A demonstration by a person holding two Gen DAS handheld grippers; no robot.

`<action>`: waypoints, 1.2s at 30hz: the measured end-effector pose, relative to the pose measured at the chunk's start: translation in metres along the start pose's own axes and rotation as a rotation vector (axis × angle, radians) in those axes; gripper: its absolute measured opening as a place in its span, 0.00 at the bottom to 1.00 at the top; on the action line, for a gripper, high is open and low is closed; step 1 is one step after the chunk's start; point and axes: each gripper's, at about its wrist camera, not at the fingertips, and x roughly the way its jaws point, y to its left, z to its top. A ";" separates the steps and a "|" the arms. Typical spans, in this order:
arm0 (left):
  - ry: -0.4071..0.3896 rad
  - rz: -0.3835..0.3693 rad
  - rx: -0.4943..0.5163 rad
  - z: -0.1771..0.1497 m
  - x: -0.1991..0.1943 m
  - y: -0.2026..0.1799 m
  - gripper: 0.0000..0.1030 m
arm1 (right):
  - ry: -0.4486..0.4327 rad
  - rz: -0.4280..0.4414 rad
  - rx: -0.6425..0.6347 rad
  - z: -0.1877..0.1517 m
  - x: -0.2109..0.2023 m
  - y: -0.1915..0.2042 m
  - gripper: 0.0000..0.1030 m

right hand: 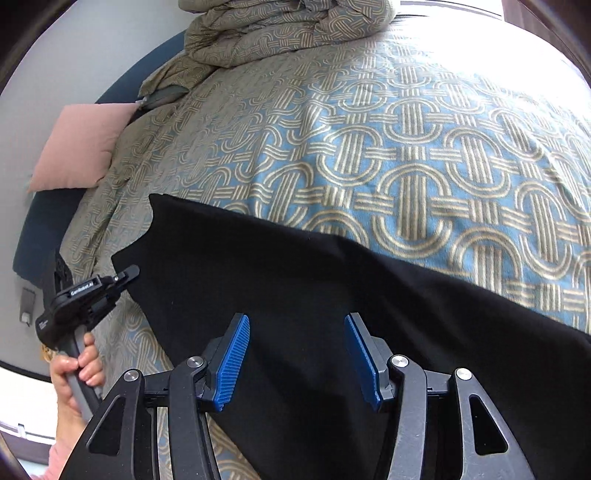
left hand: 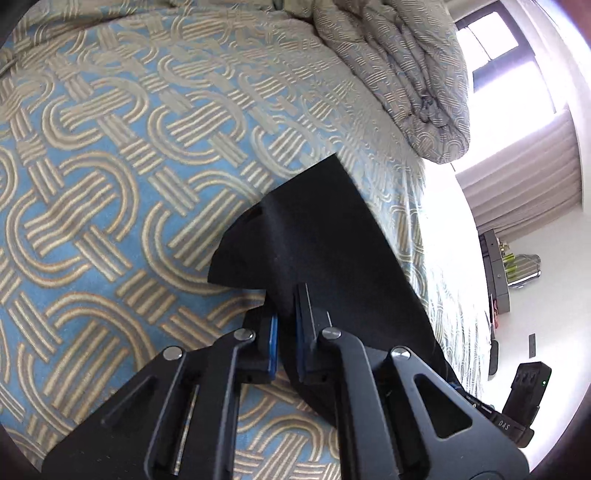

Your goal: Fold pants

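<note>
**Q:** What is each gripper doing at this moment?

**A:** The left gripper is pinching the black pants at a near-left edge, with its jaws all but closed on the cloth. This is keeping that end lifted and taut. The right gripper is hovering over the middle of the garment with its blue pads standing about half open. Nothing is clamped between them; cloth is only lying beneath.

**Q:** Where are the pants lying?

**A:** They are spreading across the near side of the patterned bedspread, running as a dark band from the near left towards the right.

**Q:** Which edges matter?

**A:** The far edge of the pants is running nearly straight. A notched corner is showing at the far left, just beyond the left gripper's tip. The bed's side edge is falling away close to that held end.

**Q:** Is there room for folding?

**A:** Judging by the views, yes. Bare bedspread is extending well beyond the far edge of the pants. The bunched duvet and the pink pillow are sitting well apart, at the far end.
</note>
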 end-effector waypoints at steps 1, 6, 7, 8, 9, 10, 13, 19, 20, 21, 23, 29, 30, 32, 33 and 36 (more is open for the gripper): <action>-0.015 0.001 0.028 0.000 -0.004 -0.008 0.08 | 0.007 0.005 0.005 -0.004 -0.005 -0.006 0.53; -0.060 -0.011 0.172 0.001 -0.022 -0.052 0.08 | 0.022 0.021 0.068 -0.019 -0.019 -0.027 0.53; -0.063 -0.023 0.206 -0.001 -0.025 -0.064 0.08 | 0.020 0.036 0.089 -0.022 -0.022 -0.030 0.53; -0.064 -0.035 0.234 -0.002 -0.027 -0.073 0.08 | 0.015 0.055 0.111 -0.025 -0.026 -0.035 0.53; -0.065 -0.049 0.280 -0.006 -0.030 -0.089 0.08 | 0.008 0.073 0.129 -0.028 -0.030 -0.037 0.53; -0.067 -0.054 0.312 -0.009 -0.030 -0.100 0.08 | 0.000 0.092 0.146 -0.032 -0.035 -0.042 0.53; -0.065 -0.062 0.465 -0.031 -0.032 -0.142 0.08 | -0.022 0.127 0.188 -0.040 -0.046 -0.055 0.53; 0.021 -0.102 0.805 -0.119 -0.019 -0.222 0.08 | -0.077 0.068 0.236 -0.066 -0.074 -0.084 0.53; 0.043 -0.110 0.837 -0.134 -0.014 -0.230 0.08 | -0.085 0.080 0.246 -0.072 -0.080 -0.090 0.53; 0.077 -0.127 0.864 -0.149 -0.008 -0.237 0.08 | -0.093 0.089 0.255 -0.079 -0.085 -0.096 0.53; 0.161 -0.171 0.896 -0.181 0.008 -0.248 0.08 | -0.102 0.099 0.270 -0.089 -0.092 -0.106 0.54; 0.282 -0.114 1.045 -0.251 0.035 -0.260 0.09 | -0.109 0.161 0.374 -0.121 -0.106 -0.147 0.59; 0.283 -0.104 1.064 -0.254 0.033 -0.259 0.10 | -0.108 0.180 0.393 -0.125 -0.106 -0.153 0.60; 0.291 -0.111 1.067 -0.249 0.029 -0.261 0.13 | -0.101 0.204 0.424 -0.130 -0.105 -0.160 0.60; 0.296 -0.125 1.058 -0.246 0.024 -0.260 0.13 | -0.099 0.210 0.432 -0.131 -0.104 -0.162 0.60; 0.290 -0.150 1.032 -0.237 0.010 -0.256 0.13 | -0.099 0.236 0.423 -0.129 -0.100 -0.162 0.60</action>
